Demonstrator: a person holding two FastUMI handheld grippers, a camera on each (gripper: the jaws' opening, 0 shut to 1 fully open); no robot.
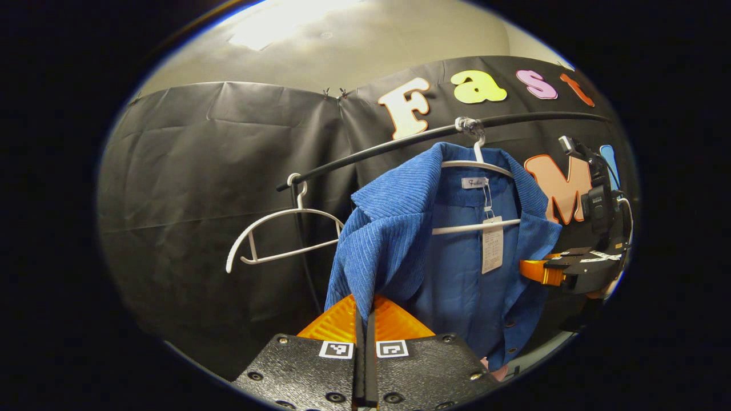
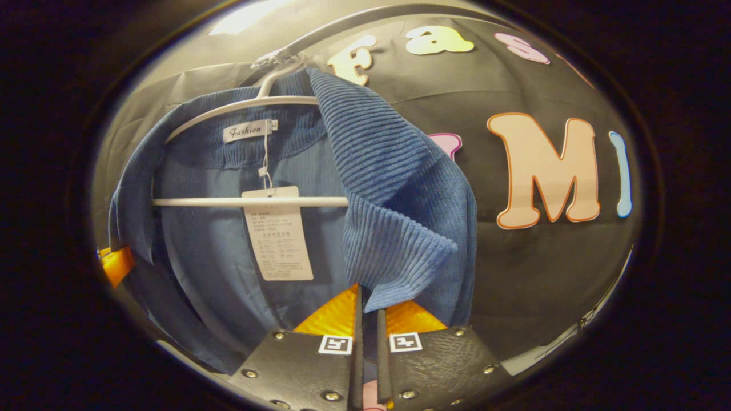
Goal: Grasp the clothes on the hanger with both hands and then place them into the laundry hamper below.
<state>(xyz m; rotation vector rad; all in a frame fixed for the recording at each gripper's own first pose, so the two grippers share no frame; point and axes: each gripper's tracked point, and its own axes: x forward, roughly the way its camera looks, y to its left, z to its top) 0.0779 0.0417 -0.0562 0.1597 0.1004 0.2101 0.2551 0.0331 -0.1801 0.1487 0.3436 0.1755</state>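
Blue corduroy jacket (image 1: pixel 400 240) on white hanger (image 1: pixel 477 165): soft, limp, light by my judgement. My left tool (image 1: pixel 364 319) and right tool (image 2: pixel 368 302) each pinch a front lapel edge, sound holds for lifting it off.

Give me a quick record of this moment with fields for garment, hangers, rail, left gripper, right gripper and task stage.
garment: blue corduroy jacket, open at the front, paper tag inside
hangers: white hanger carries the jacket; second white hanger bare beside it
rail: black rail, both hangers hooked on it
left gripper: left gripper closed on one front edge
right gripper: right gripper closed on the other front edge
task stage: jacket gripped, not yet off its hanger
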